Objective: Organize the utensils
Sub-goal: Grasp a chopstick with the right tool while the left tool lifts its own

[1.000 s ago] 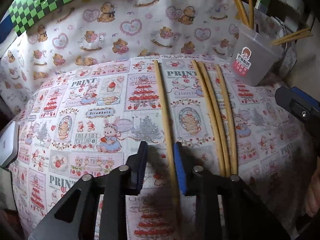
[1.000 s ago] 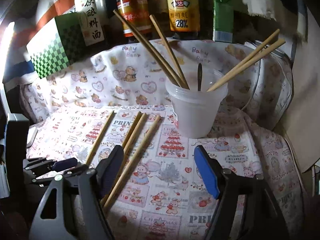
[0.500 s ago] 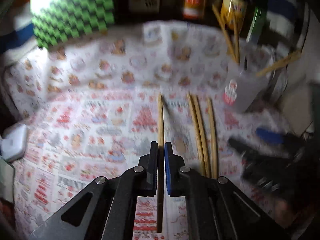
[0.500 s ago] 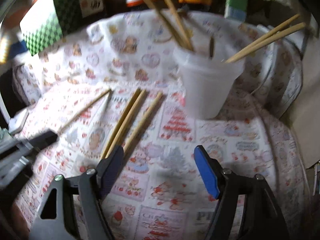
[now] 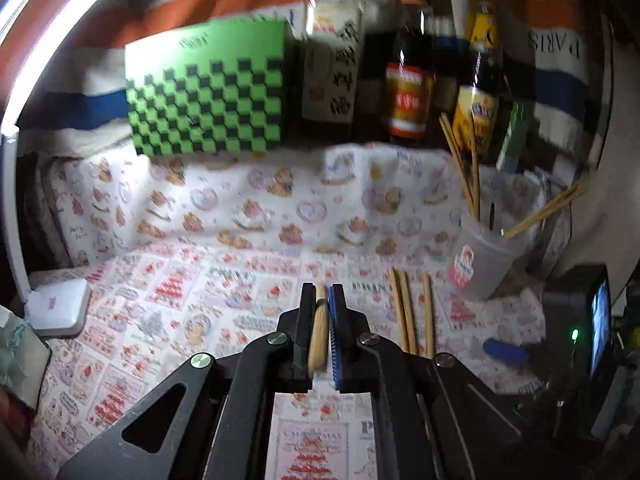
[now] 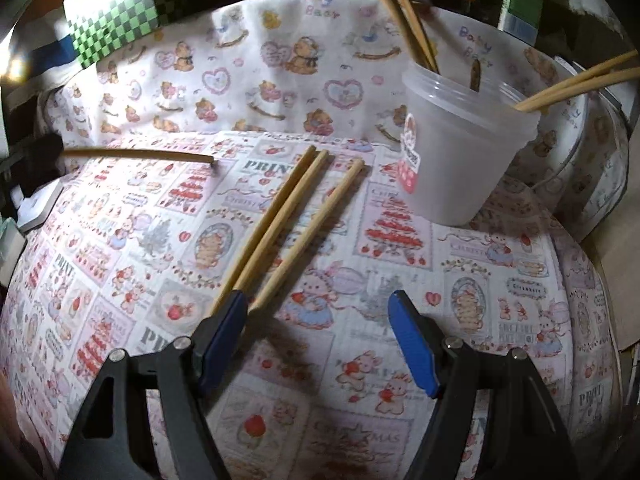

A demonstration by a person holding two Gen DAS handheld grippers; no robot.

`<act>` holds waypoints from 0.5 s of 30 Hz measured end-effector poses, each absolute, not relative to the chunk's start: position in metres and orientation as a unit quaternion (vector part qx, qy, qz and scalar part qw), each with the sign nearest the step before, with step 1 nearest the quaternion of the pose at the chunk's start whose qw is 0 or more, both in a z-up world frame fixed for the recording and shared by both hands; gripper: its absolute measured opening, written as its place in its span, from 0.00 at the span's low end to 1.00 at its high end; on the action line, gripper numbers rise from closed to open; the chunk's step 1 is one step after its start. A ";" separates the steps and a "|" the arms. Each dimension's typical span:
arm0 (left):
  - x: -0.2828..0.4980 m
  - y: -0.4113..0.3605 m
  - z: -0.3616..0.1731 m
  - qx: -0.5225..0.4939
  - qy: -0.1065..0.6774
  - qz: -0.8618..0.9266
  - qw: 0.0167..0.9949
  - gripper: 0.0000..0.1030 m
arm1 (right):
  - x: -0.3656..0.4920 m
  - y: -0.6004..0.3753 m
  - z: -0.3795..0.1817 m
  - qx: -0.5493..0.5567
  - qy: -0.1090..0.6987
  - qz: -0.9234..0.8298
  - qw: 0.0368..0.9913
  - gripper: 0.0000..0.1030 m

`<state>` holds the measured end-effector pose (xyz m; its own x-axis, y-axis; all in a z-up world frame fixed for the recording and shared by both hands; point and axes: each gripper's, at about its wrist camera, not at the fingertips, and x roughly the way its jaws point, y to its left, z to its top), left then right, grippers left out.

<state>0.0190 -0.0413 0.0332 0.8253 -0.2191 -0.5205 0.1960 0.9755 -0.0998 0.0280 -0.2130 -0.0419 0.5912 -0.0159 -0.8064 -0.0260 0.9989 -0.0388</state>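
The left gripper (image 5: 323, 332) has its fingers clamped on a single wooden chopstick (image 5: 319, 328), which runs forward between the black pad and the blue pad and is lifted off the printed cloth (image 5: 168, 300) that covers the tabletop. In the right wrist view the same chopstick (image 6: 136, 154) juts out level from the left gripper (image 6: 36, 156) at the left edge of the tabletop, with its shadow on the cloth below its tip. The right gripper (image 6: 320, 338) hovers low over the near middle of the tabletop with its fingers wide apart and nothing between them; its left blue pad (image 6: 222, 336) sits over the near ends of three loose chopsticks (image 6: 280, 220). Those three lie flat on the cloth, two touching side by side and the third just beside them, all pointing toward the far right. Near their far ends stands a translucent plastic cup (image 6: 460, 160) with a red and white sticker, toward the far right corner of the tabletop, holding several more chopsticks that lean out over its rim. Behind the cloth, along the far edge, stand a green checkered box (image 5: 208, 88) and a row of dark sauce bottles (image 5: 410, 80). A small white device (image 5: 56, 308) rests at the left edge.
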 end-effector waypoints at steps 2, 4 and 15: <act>0.016 -0.036 0.038 -0.032 0.255 -0.103 0.961 0.05 | 0.026 -0.210 -0.042 -0.027 0.453 0.008 0.891 0.69; 0.013 -0.030 0.042 -0.047 0.244 -0.103 0.963 0.05 | 0.026 -0.208 -0.043 -0.030 0.458 0.009 0.888 0.69; 0.002 -0.004 0.059 -0.093 0.186 -0.087 0.974 0.05 | 0.026 -0.204 -0.048 -0.044 0.460 -0.006 0.887 0.63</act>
<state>0.0016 -0.0036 0.0586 0.9158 -0.2042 -0.3458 0.1347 0.9674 -0.2145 0.0264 -0.2042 -0.0479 0.5770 -0.0510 -0.8151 -0.0294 0.9961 -0.0832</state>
